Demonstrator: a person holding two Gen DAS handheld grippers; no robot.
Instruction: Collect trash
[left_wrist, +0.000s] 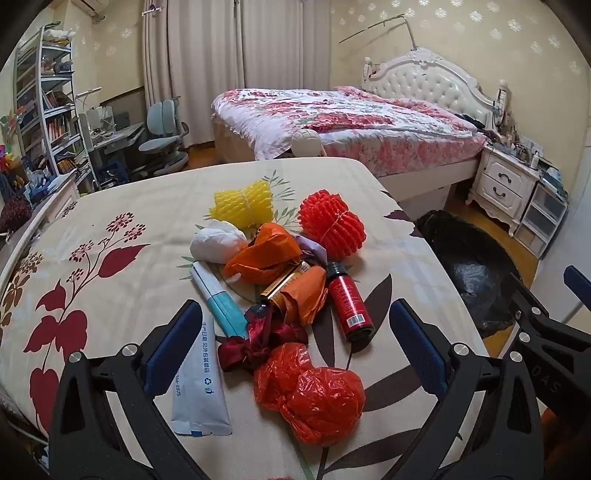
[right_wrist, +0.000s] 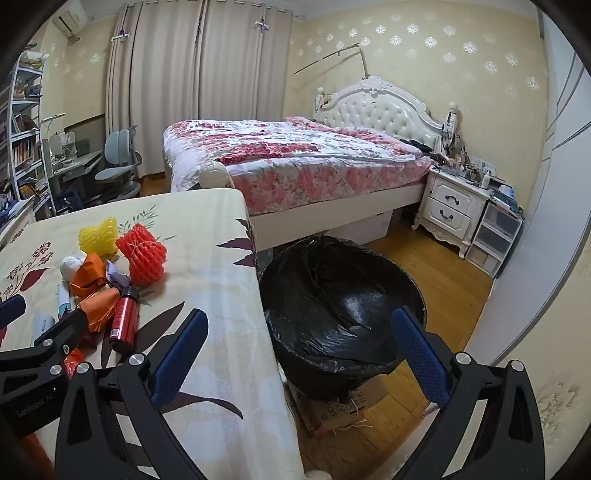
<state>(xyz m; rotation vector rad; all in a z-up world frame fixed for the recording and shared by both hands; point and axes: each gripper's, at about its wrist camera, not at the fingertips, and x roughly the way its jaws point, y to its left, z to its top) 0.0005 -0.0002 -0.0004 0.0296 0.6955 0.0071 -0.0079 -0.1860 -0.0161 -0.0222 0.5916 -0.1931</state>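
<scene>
nearest the left tool (left_wrist: 295, 334) lies a crumpled red plastic bag (left_wrist: 310, 400), between its two blue fingers (left_wrist: 173, 343), which stand wide apart and hold nothing. just behind it sits a dark red ribbon (left_wrist: 258, 343). the trash is heaped in one pile on the bench (left_wrist: 110, 206), which is covered by a cream floral cloth: one white and blue tube (left_wrist: 207, 347), one red bottle (left_wrist: 349, 306) lying on its side, one dark bottle (left_wrist: 280, 288) partly under two pieces of orange wrapping (left_wrist: 264, 256), one white wad (left_wrist: 218, 240), one yellow foam net (left_wrist: 242, 203) and one red foam net (left_wrist: 332, 225). the pile sits toward the bench's right side, the red bottle near the right edge; the cloth to the left of it is bare.

the right tool (right_wrist: 301, 350) hangs past the bench's right edge, its fingers spread and holding nothing, one over the cloth and the other over the bin (right_wrist: 332, 295). the bin, lined with a black bag, stands on the wooden floor (right_wrist: 436, 266) right beside the bench, its mouth open upward. both tools point forward toward the bed (right_wrist: 295, 155).
</scene>
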